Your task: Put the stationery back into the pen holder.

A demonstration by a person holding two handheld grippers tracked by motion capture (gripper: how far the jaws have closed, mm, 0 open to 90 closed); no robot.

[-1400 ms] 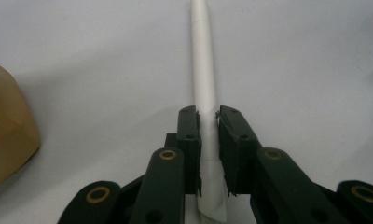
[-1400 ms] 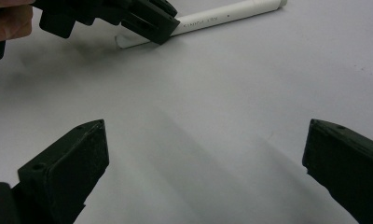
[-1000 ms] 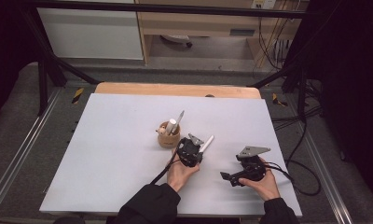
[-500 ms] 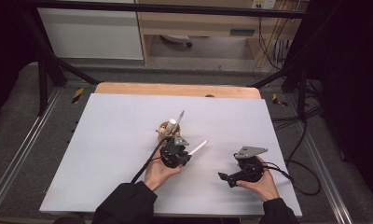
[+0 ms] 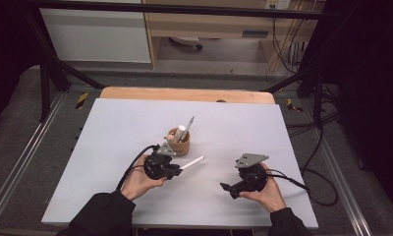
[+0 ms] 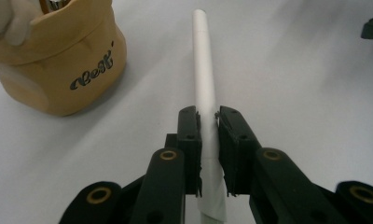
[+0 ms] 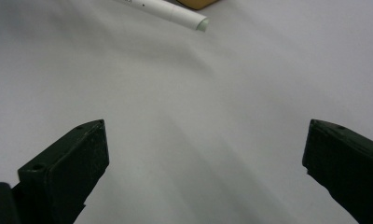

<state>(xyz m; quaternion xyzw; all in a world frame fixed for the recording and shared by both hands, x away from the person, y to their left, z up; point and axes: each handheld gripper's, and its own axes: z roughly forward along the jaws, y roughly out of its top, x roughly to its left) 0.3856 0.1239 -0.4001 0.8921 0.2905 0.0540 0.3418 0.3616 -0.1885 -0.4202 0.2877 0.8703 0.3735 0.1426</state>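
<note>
Now, the work in hand: I am gathering white pens into a small tan holder on the desk [image 5: 111,128].
Left gripper [image 5: 181,168]: my jaws are clamped on a white pen [image 6: 204,79], gripping it near its lower end; the barrel runs straight out ahead of the pads.
Pen's place: it is lifted off the desk, lying roughly level, its free tip pointing away from the holder toward the middle of the desk. In the high view it shows as a short white stick [image 5: 191,162] just right of my left hand [image 5: 138,179].
Holder [image 5: 179,142]: a soft tan pot with dark script on its side, standing upright just beyond my left gripper. From the left gripper view it sits [image 6: 63,65] to the left of the pen, near it but not touching.
Already in the holder: at least two pale sticks stand in it, one leaning toward the far side; what they are exactly I cannot tell.
Right gripper [image 5: 227,189]: my jaws stand wide apart with nothing between them, held low over bare desk, well apart from the holder. The pen's tip crosses the top of its view [image 7: 175,13].
Done so far, as I judge it: the pen is picked up and brought beside the holder.
Left to do, as I judge it: tip the pen upright, bring it over the holder's mouth, let it drop in.
</note>
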